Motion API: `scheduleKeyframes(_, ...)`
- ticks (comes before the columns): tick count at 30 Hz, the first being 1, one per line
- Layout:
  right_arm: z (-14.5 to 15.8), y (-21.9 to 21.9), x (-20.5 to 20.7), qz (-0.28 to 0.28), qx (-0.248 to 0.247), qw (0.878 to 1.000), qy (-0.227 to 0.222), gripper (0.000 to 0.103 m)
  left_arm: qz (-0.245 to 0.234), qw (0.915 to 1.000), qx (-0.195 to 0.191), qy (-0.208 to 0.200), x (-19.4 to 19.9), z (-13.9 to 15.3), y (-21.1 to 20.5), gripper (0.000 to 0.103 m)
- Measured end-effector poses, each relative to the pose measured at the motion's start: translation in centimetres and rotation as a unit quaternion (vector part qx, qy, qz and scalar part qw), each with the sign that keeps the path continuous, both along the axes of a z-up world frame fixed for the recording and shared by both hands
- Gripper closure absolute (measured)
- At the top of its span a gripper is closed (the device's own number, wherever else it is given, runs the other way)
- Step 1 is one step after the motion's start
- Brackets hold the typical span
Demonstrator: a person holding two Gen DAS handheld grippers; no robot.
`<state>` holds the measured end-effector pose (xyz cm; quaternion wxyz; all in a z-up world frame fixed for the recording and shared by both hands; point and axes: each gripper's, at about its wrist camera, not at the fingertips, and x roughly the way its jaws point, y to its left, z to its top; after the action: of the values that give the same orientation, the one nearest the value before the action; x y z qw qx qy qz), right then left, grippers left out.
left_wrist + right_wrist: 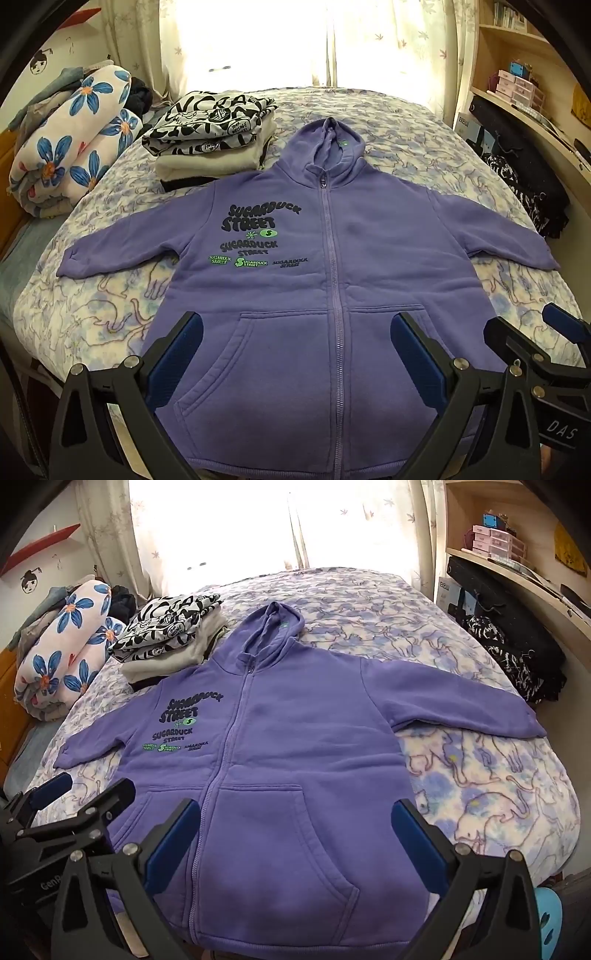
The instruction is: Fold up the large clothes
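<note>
Broadly, largest first:
Bed: a wide bed with a pale blue-and-lilac cat-print cover (pixel 424 122), bearing everything below
Shelving: a light wooden shelf unit (pixel 491 502) along the right wall; on one shelf stand small pink drawer boxes (pixel 498 542) with a blue box on top; what the drawers contain cannot be told
Hoodie position: the purple fleece zip-up hoodie (pixel 388 266) lies flat, front up, in the middle of the bed, hood toward the bright curtained window (pixel 280 40), hem at the near edge
Hoodie look: zip closed to the neck, both sleeves spread outward and angled slightly down, two kangaroo pockets low on the front, black and green "Sugarduck Street" lettering on the chest panel at picture left, a small green tag inside the hood
Rolled blanket: a cream blanket with large blue flowers (pixel 77 140), bundled at the far left edge of the bed
Folded stack: a black-and-white graphic-print garment on top of cream and dark folded clothes (pixel 210 136), just beside the hoodie's left shoulder as pictured
Dark clothes: a heap of black patterned fabric (pixel 517 664) at the right edge, near the sleeve cuff
Left gripper (pixel 295 354): jaws spread wide over the hoodie's lower front, nothing between the blue pads
Right gripper (pixel 295 834): likewise wide apart, holding nothing, over the right pocket
</note>
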<state>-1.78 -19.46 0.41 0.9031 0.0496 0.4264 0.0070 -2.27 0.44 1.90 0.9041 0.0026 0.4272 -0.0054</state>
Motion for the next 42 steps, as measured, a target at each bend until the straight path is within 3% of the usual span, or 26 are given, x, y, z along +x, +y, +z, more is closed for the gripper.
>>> scheduleKeyframes(42,-1.6,0.5,0.4,-0.020,-0.018,0.999,0.020,0.000,0.006,0.9996,-0.026,0.014,-0.4,-0.8,1.2,0.002)
